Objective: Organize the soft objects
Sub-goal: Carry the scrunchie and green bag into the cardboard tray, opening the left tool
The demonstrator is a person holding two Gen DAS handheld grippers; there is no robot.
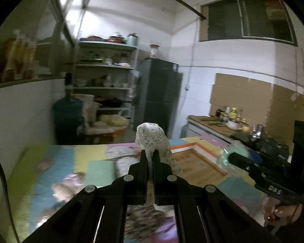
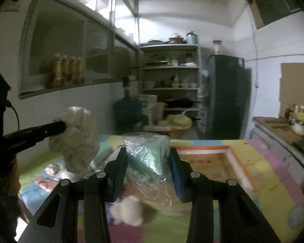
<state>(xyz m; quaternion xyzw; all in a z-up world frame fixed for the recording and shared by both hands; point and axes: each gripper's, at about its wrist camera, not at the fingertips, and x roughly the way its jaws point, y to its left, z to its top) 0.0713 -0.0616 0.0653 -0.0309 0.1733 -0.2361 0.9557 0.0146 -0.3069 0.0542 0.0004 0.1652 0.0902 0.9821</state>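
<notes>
My left gripper (image 1: 150, 154) is shut on a white cloth with small dark flowers (image 1: 152, 135), which bunches above the fingertips and hangs below them, lifted off the mat. The same floral cloth (image 2: 77, 137) shows at the left of the right wrist view, pinched by the left gripper (image 2: 63, 127). My right gripper (image 2: 149, 151) is shut on a clear plastic bag with a green soft item inside (image 2: 150, 158), held above the mat. The bag (image 1: 231, 154) and the right gripper (image 1: 232, 157) appear at the right of the left wrist view.
A pastel patchwork mat (image 1: 81, 158) covers the surface below, with a shallow cardboard box with an orange rim (image 2: 212, 162) on it. Plush toys (image 2: 129, 210) and other cloths lie on the mat. Behind stand shelves (image 1: 105, 77), a fridge (image 1: 158, 93), a water jug (image 1: 67, 119) and a counter (image 1: 216, 125).
</notes>
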